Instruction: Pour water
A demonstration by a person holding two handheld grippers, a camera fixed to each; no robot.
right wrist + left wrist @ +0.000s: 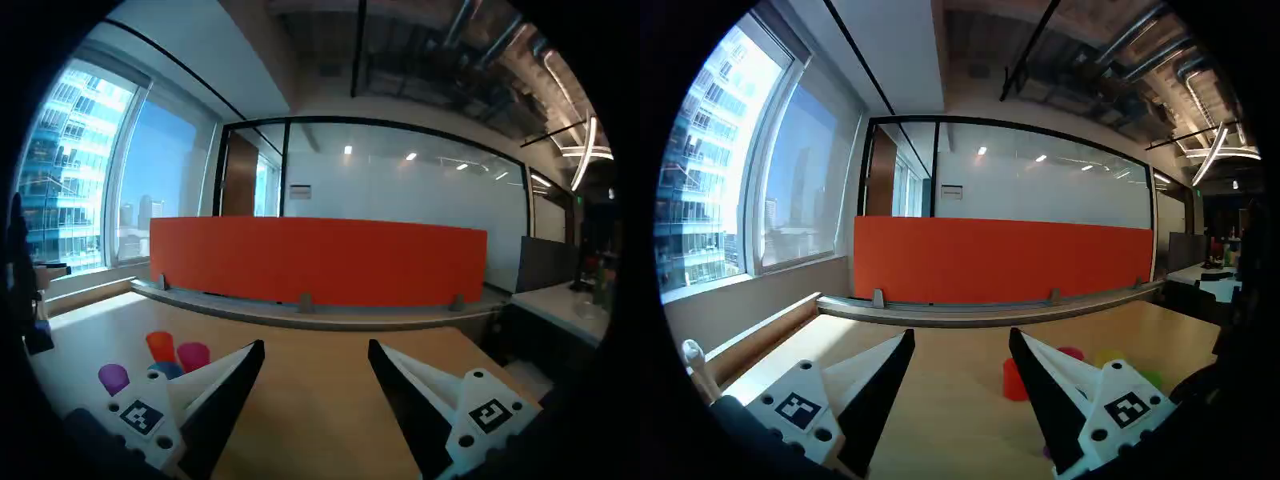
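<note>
The left gripper [961,336] and right gripper [316,346] hover over the wooden counter [320,408], fingers [876,384] spread wide and empty, with the small coloured cups [161,346] clustered on the counter between them.

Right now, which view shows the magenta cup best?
The right gripper view: the magenta cup is mostly unobstructed there, beside the orange cup. In the left gripper view, a gripper finger hides all but its top.
</note>
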